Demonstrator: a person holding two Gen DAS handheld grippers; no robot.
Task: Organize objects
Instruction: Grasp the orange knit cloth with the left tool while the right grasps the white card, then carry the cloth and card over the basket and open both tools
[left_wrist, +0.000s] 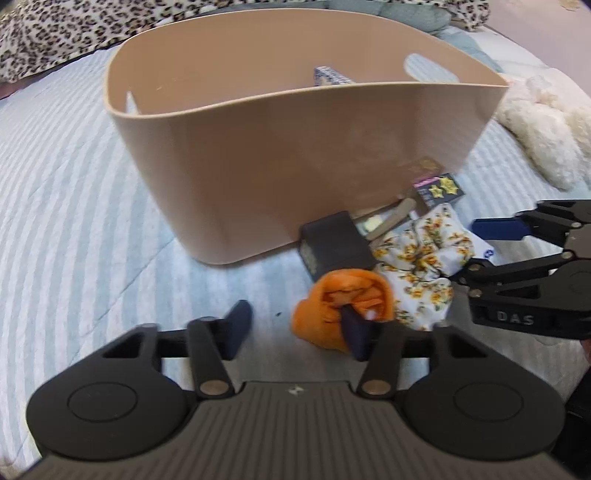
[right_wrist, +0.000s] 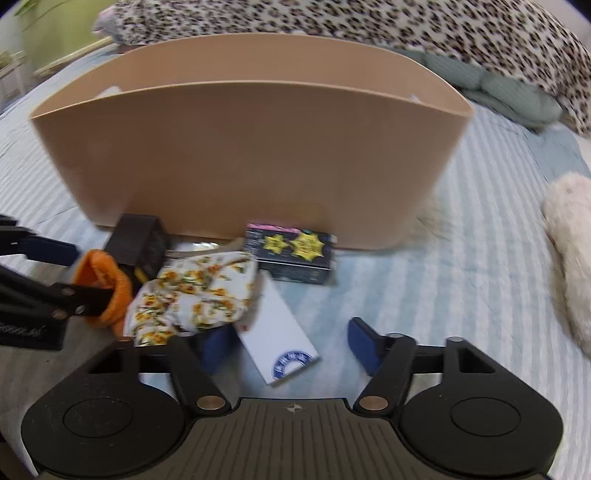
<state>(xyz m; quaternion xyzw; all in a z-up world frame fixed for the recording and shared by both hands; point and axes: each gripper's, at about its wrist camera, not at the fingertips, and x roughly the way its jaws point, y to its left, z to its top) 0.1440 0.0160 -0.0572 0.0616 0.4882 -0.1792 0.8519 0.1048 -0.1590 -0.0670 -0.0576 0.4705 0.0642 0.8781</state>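
A tan plastic bin (left_wrist: 280, 155) stands on the striped bed; it also shows in the right wrist view (right_wrist: 251, 155). In front of it lie an orange cloth (left_wrist: 332, 306), a floral cloth (left_wrist: 421, 266), a dark box (left_wrist: 332, 243), a star-printed box (right_wrist: 295, 254) and a white card (right_wrist: 280, 332). My left gripper (left_wrist: 299, 328) is open, its right finger poking into the orange cloth. My right gripper (right_wrist: 291, 343) is open, straddling the white card beside the floral cloth (right_wrist: 195, 295). A patterned item (left_wrist: 328, 75) lies inside the bin.
A fluffy white toy (left_wrist: 543, 129) lies right of the bin, also in the right wrist view (right_wrist: 569, 258). A leopard-print blanket (right_wrist: 369, 22) and a grey-green pillow (right_wrist: 509, 92) lie behind. Striped bedding (left_wrist: 74, 184) spreads to the left.
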